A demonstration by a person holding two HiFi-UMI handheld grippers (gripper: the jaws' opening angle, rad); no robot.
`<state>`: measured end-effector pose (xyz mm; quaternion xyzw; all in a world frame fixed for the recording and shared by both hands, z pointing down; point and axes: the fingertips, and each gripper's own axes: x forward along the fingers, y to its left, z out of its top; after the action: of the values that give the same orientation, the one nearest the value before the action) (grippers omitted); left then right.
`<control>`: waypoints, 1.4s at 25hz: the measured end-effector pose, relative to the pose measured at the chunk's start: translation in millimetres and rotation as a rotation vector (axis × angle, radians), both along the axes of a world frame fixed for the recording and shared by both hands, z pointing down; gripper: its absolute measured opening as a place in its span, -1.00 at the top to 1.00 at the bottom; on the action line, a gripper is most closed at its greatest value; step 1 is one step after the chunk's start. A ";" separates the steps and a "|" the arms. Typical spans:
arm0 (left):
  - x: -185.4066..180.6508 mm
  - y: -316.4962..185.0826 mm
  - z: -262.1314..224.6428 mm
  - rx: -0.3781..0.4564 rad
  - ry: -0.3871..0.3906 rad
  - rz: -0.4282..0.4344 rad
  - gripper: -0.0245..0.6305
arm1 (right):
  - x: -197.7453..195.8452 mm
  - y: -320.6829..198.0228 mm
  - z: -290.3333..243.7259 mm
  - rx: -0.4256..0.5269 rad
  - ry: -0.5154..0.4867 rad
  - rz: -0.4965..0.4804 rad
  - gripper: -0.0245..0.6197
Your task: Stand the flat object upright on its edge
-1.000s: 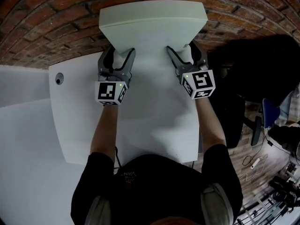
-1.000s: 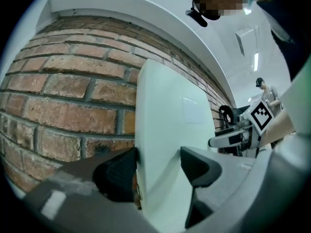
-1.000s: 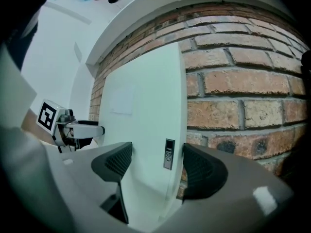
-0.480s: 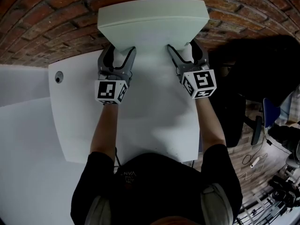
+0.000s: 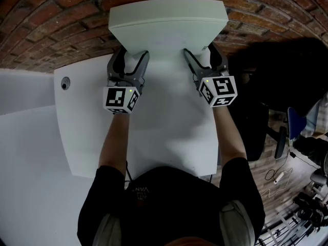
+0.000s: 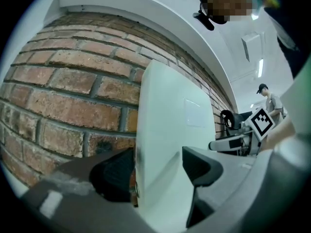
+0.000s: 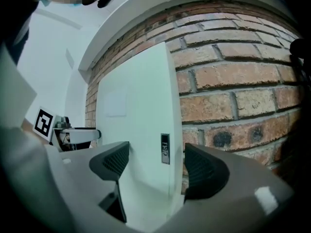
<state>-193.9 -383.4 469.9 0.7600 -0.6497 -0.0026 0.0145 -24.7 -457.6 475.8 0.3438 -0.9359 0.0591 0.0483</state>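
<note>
The flat object is a white slab [image 5: 169,19] standing on its long edge on the white table [image 5: 169,137], close to the brick wall [image 5: 51,14]. My left gripper [image 5: 132,58] straddles its left end and my right gripper [image 5: 200,53] its right end. Both pairs of jaws have just been opening, with the slab still between them. In the left gripper view the slab [image 6: 165,130] stands between the pads, with a gap at the near pad. In the right gripper view the slab [image 7: 136,120] has a gap to each pad, and a small label [image 7: 165,148] shows on its edge.
A round cable hole [image 5: 64,85] sits near the table's left edge. A second white surface [image 5: 25,152] adjoins on the left. At the right stand a dark chair [image 5: 277,81] and cables on the wooden floor [image 5: 279,176]. A person stands far off [image 6: 268,97].
Both grippers' jaws have spread a little wider around the slab's ends. The slab stays upright by the wall, and neither hand has shifted.
</note>
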 end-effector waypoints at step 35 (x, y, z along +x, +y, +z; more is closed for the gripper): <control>27.7 72.0 -32.8 -0.002 -0.065 0.050 0.37 | 41.4 75.8 -46.3 0.096 0.014 0.141 0.92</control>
<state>-166.2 -311.4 437.0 0.7757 -0.6307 0.0231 -0.0060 16.7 -381.8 429.4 0.4112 -0.9108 0.0151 0.0339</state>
